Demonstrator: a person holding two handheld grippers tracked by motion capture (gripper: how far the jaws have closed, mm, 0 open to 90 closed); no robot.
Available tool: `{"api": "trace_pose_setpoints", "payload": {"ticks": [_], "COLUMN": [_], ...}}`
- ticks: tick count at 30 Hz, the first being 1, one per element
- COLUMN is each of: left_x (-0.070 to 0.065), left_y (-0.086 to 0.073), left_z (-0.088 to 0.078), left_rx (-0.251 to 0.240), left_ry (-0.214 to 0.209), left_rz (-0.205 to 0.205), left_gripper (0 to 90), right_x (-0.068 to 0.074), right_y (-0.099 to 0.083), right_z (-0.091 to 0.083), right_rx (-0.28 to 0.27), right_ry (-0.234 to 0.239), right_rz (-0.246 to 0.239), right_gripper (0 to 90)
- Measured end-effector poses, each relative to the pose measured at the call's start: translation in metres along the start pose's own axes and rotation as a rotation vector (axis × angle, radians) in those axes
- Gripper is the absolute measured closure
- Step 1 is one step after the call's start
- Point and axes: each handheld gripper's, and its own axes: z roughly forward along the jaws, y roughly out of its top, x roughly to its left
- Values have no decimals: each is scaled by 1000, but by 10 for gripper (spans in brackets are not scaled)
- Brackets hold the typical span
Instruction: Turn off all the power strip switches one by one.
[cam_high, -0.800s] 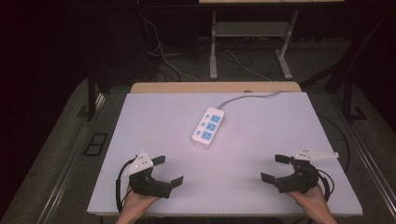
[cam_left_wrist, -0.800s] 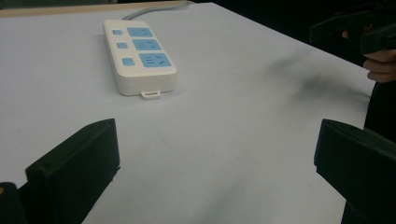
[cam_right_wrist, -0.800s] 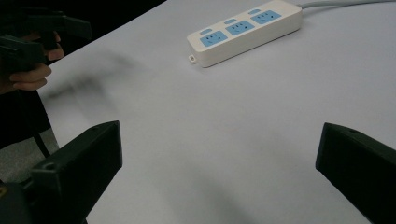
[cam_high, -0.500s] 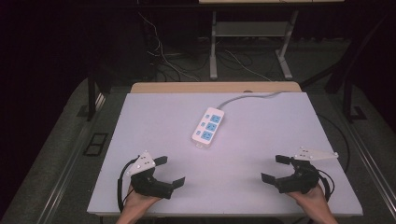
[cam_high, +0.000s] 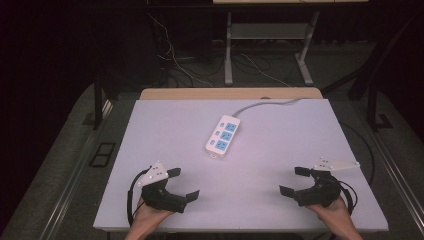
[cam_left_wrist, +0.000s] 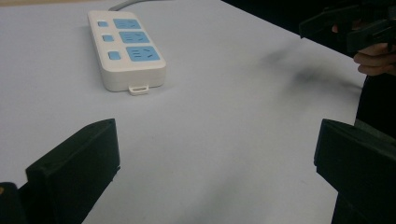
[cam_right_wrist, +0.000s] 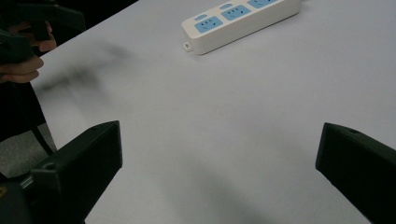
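Observation:
A white power strip (cam_high: 223, 135) with blue sockets lies flat near the middle of the pale table (cam_high: 280, 130); its grey cord runs off toward the far edge. In the left gripper view the power strip (cam_left_wrist: 126, 49) sits ahead at upper left, and in the right gripper view the power strip (cam_right_wrist: 238, 21) lies at the top. My left gripper (cam_high: 183, 183) rests near the front left, open, nothing between its jaws. My right gripper (cam_high: 295, 181) rests near the front right, also open and holding nothing. Both are well short of the strip.
A wooden strip (cam_high: 230, 93) borders the table's far edge. Behind it stand metal desk legs (cam_high: 228, 50) and loose cables (cam_high: 172, 62) on a dark floor. Black rails (cam_high: 75, 175) flank the table on each side.

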Motion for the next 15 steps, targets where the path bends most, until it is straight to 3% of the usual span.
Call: {"api": "trace_pose_setpoints", "payload": {"ticks": [15], "left_x": [2], "left_y": [9], "left_z": [5], "left_rx": [99], "left_ry": [-9], "left_rz": [8], "left_gripper": [0], "right_x": [0], "right_y": [0], "right_z": [0], "right_rx": [3], "right_ry": [-1], "right_rz": [-2], "right_gripper": [3]}}
